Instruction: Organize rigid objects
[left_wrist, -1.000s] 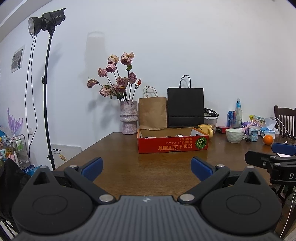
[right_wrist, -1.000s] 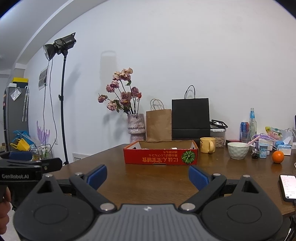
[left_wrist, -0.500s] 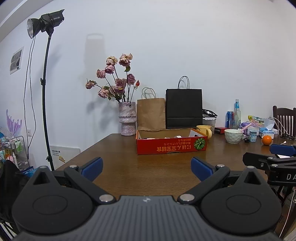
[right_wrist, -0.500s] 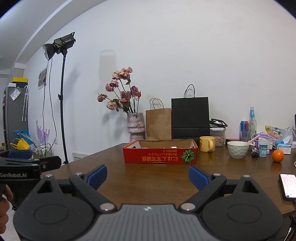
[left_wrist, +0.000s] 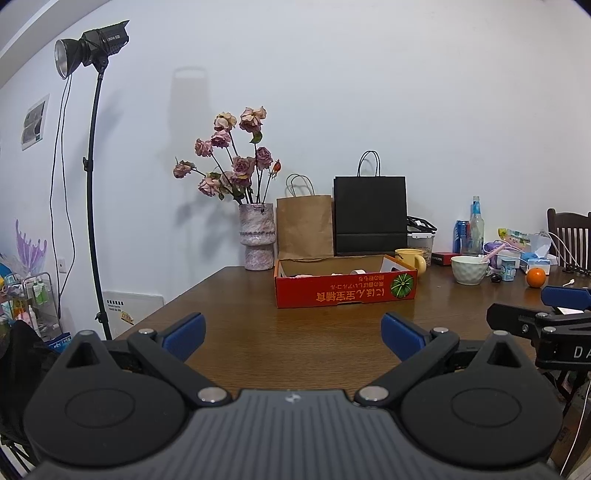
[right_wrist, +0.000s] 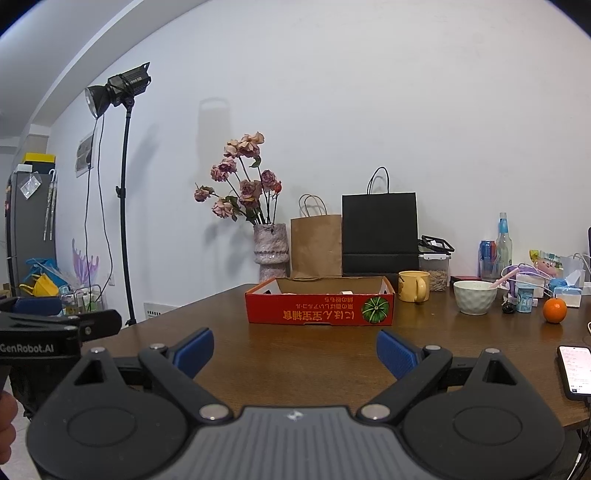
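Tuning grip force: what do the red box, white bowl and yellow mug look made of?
Red box: printed cardboard, matte; raw brown inner walls show.
White bowl: likely glazed ceramic; dimpled wall with a soft sheen.
Yellow mug: probably ceramic; smooth, slightly glossy, thick handle. Plastic can't be excluded.

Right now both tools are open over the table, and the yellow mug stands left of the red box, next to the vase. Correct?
Not quite. The yellow mug stands right of the red box, between it and the white bowl, as the right wrist view shows. The vase is behind the box's left end. Both the left tool and the right tool are open.
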